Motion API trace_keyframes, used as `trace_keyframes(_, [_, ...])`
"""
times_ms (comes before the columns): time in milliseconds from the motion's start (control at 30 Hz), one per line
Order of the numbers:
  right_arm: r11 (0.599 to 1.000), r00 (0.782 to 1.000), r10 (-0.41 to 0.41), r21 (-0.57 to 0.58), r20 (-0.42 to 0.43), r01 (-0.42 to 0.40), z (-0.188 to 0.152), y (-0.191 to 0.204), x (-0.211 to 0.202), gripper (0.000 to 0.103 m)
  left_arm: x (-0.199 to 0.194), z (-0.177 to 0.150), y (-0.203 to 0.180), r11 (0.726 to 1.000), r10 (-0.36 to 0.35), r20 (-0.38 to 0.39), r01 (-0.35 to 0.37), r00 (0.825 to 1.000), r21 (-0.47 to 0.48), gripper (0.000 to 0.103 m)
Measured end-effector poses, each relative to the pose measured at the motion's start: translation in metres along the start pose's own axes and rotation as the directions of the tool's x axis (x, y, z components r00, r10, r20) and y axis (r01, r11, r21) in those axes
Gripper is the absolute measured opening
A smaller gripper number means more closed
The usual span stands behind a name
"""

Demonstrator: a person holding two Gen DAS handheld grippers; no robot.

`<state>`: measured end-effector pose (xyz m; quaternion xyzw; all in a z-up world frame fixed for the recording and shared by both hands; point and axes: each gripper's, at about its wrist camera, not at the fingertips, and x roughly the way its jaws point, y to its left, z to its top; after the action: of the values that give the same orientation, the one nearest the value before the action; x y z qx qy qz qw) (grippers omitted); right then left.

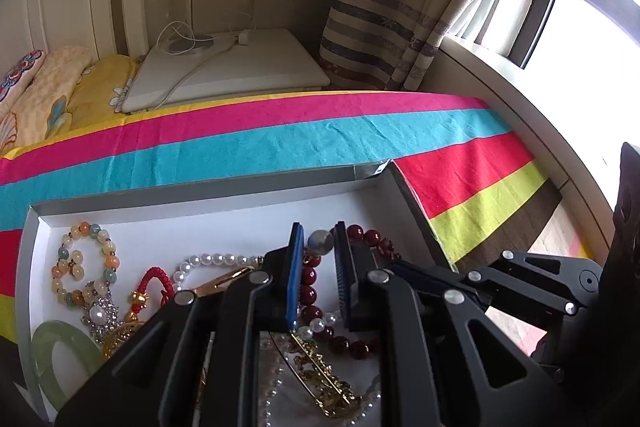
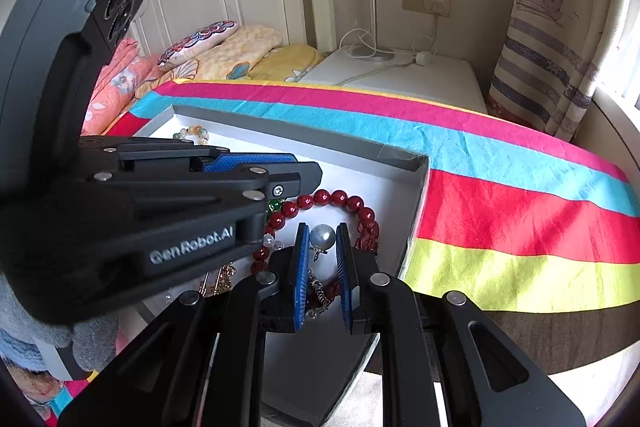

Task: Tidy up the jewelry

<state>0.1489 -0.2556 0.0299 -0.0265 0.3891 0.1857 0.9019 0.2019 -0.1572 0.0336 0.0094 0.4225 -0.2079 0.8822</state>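
A white box lid (image 1: 240,215) lies on a striped cloth and holds jewelry: a pastel bead bracelet (image 1: 82,263), a white pearl strand (image 1: 216,261), a red cord charm (image 1: 156,279), a green jade bangle (image 1: 60,359), a gold hair clip (image 1: 320,375) and a dark red bead bracelet (image 1: 310,287). A grey pearl earring (image 1: 320,242) sits between the tips of my left gripper (image 1: 318,239), whose fingers stand apart. In the right wrist view my right gripper (image 2: 323,233) frames the same grey pearl (image 2: 322,237), fingers apart beside it. The red beads (image 2: 340,201) curve behind it.
The box lid's (image 2: 416,187) right corner is next to the red and lime stripes of the cloth (image 2: 520,219). A white nightstand (image 1: 240,67) with a lamp base and cables stands behind. A curtain (image 1: 400,7) hangs at the right. The left gripper's body (image 2: 120,207) crosses the right wrist view.
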Motion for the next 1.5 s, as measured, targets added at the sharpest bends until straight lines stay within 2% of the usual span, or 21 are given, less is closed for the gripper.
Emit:
trace_keyframes(167, [1.0, 1.0, 0.002, 0.008, -0.003, -0.002, 0.0, 0.0, 0.001, 0.015, -0.001, -0.001, -0.004, 0.999, 0.037, 0.007, -0.037, 0.999, 0.024, 0.018])
trace_keyframes(267, [1.0, 1.0, 0.003, 0.022, -0.008, -0.002, 0.0, -0.002, 0.002, 0.018, -0.003, -0.002, -0.003, 0.999, 0.05, 0.019, -0.05, 0.999, 0.013, 0.036])
trace_keyframes(333, [1.0, 1.0, 0.004, 0.025, -0.003, -0.004, -0.001, -0.003, 0.0, 0.034, -0.008, -0.003, -0.002, 0.998, 0.066, 0.035, -0.067, 0.997, 0.011, 0.045])
trace_keyframes(367, [1.0, 1.0, 0.012, 0.023, 0.003, -0.012, -0.001, -0.003, -0.001, 0.036, -0.011, -0.003, -0.001, 0.997, 0.074, 0.043, -0.074, 0.996, 0.006, 0.048])
trace_keyframes(433, [1.0, 1.0, 0.003, 0.011, 0.009, -0.003, -0.002, 0.001, -0.004, 0.045, -0.022, -0.005, 0.001, 0.994, 0.112, 0.073, -0.112, 0.991, -0.006, 0.066])
trace_keyframes(500, [1.0, 1.0, -0.012, 0.006, 0.006, 0.012, -0.004, 0.004, -0.007, 0.049, -0.039, -0.011, 0.004, 0.987, 0.161, 0.115, -0.16, 0.98, -0.014, 0.074])
trace_keyframes(633, [0.999, 1.0, -0.026, 0.032, 0.009, 0.025, -0.007, 0.011, -0.02, 0.071, -0.074, -0.027, 0.015, 0.975, 0.223, 0.186, -0.219, 0.957, -0.042, 0.096])
trace_keyframes(700, [0.999, 0.999, -0.04, 0.027, 0.02, 0.04, -0.009, 0.022, -0.03, 0.079, -0.092, -0.038, 0.024, 0.968, 0.249, 0.208, -0.241, 0.946, -0.063, 0.099])
trace_keyframes(800, [0.997, 0.997, -0.073, 0.026, 0.03, 0.072, -0.014, 0.037, -0.042, 0.086, -0.112, -0.055, 0.039, 0.963, 0.267, 0.209, -0.25, 0.941, -0.101, 0.1])
trace_keyframes(900, [0.993, 0.994, -0.102, 0.066, 0.032, 0.1, -0.018, 0.05, -0.051, 0.086, -0.126, -0.072, 0.056, 0.949, 0.305, 0.201, -0.279, 0.931, -0.146, 0.1])
trace_keyframes(1067, [0.97, 0.985, -0.162, 0.192, 0.058, 0.148, -0.022, 0.063, -0.06, 0.086, -0.135, -0.092, 0.067, 0.927, 0.367, 0.196, -0.341, 0.909, -0.155, 0.1])
trace_keyframes(1133, [0.958, 0.976, -0.204, 0.221, 0.079, 0.183, -0.023, 0.066, -0.06, 0.086, -0.136, -0.096, 0.064, 0.91, 0.412, 0.188, -0.391, 0.891, -0.14, 0.1])
trace_keyframes(1200, [0.942, 0.957, -0.266, 0.24, 0.116, 0.233, -0.027, 0.068, -0.06, 0.086, -0.134, -0.097, 0.061, 0.891, 0.453, 0.179, -0.438, 0.873, -0.121, 0.1])
trace_keyframes(1267, [0.93, 0.941, -0.308, 0.252, 0.143, 0.266, -0.03, 0.066, -0.06, 0.086, -0.132, -0.098, 0.059, 0.88, 0.474, 0.179, -0.462, 0.862, -0.107, 0.1])
trace_keyframes(1400, [0.926, 0.936, -0.323, 0.252, 0.141, 0.282, -0.033, 0.06, -0.052, 0.086, -0.127, -0.101, 0.053, 0.884, 0.468, 0.163, -0.458, 0.869, -0.093, 0.1])
trace_keyframes(1500, [0.922, 0.933, -0.332, 0.257, 0.138, 0.29, -0.036, 0.055, -0.051, 0.086, -0.122, -0.1, 0.053, 0.897, 0.442, 0.151, -0.433, 0.884, -0.092, 0.1])
